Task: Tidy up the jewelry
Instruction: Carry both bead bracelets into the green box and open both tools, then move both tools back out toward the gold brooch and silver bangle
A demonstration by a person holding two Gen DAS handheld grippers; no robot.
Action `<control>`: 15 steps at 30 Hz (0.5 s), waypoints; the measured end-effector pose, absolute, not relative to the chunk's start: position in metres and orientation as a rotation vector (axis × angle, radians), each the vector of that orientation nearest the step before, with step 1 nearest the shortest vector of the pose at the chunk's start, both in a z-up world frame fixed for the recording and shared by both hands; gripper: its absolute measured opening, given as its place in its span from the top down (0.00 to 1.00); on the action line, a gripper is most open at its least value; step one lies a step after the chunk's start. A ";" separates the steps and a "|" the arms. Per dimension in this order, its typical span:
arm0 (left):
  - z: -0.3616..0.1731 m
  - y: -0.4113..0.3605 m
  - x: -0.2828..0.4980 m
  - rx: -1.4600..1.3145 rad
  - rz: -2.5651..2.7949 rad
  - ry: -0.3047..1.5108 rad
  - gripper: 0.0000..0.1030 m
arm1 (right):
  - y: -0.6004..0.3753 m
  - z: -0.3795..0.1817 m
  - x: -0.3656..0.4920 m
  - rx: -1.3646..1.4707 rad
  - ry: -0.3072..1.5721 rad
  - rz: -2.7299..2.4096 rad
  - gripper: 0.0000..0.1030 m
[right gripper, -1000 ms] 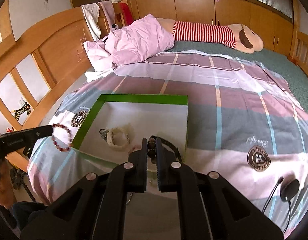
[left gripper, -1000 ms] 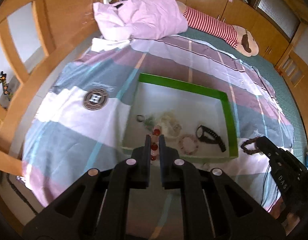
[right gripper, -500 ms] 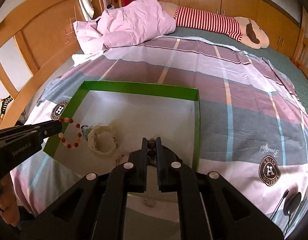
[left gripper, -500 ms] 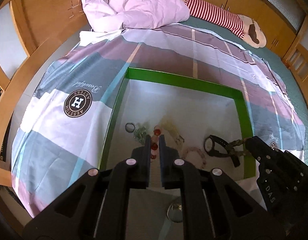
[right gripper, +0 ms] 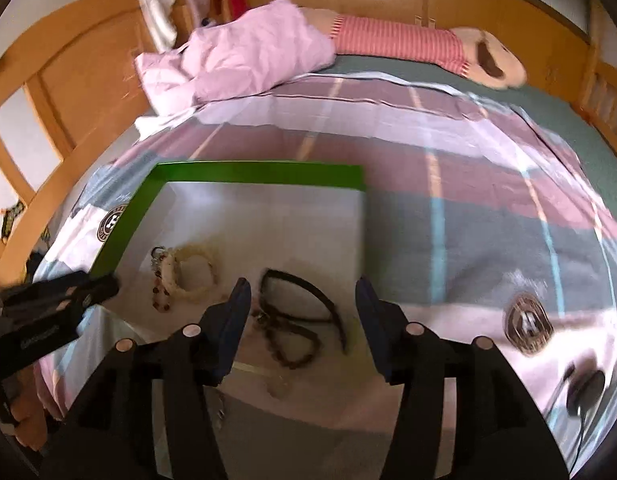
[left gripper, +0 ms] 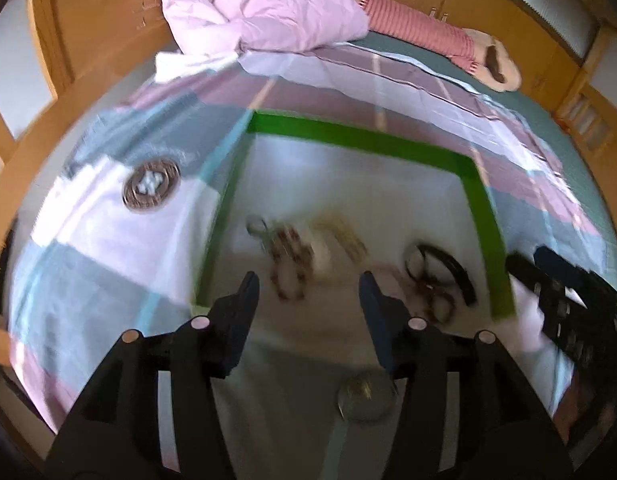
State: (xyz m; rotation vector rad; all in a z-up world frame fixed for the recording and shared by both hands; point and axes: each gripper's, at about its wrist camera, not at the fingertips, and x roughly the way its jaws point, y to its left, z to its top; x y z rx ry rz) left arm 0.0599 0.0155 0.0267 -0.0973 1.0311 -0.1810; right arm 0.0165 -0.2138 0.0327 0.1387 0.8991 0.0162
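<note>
A green-rimmed tray (left gripper: pixel 360 136) with a white floor lies on the bed; it also shows in the right wrist view (right gripper: pixel 260 172). In it lie a red-beaded bracelet (left gripper: pixel 290 268), a cream bracelet (right gripper: pixel 194 272), a black watch (right gripper: pixel 304 292), a dark brown bead bracelet (right gripper: pixel 292 344) and a small ring (left gripper: pixel 256 226). My left gripper (left gripper: pixel 308 284) is open and empty just above the tray's near edge. My right gripper (right gripper: pixel 302 290) is open and empty over the watch and dark bracelet.
A plaid bedsheet (right gripper: pixel 468 208) covers the bed. A pink pillow (left gripper: pixel 268 12) and a striped plush toy (right gripper: pixel 408 44) lie at the far end. A wooden headboard (left gripper: pixel 48 40) stands at the left. A black cable and disc (right gripper: pixel 584 392) lie at the right.
Both grippers have opened. The red bracelet has dropped from the left gripper into the tray, and the dark bead bracelet from the right gripper beside the watch.
</note>
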 end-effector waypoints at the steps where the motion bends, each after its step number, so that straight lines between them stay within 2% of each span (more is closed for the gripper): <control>1: 0.024 0.016 0.051 -0.110 -0.210 1.043 0.50 | -0.224 0.032 0.011 0.159 0.902 0.004 0.48; 7: -0.010 -0.009 0.020 -0.029 -0.304 1.150 0.50 | -0.270 -0.006 -0.021 0.244 1.025 -0.091 0.48; 11: -0.023 -0.014 0.020 -0.027 -0.292 1.178 0.49 | -0.246 -0.034 -0.020 0.219 1.107 -0.030 0.48; 15: -0.034 -0.001 0.021 -0.062 -0.238 1.203 0.47 | -0.228 -0.050 0.002 0.206 1.112 -0.024 0.48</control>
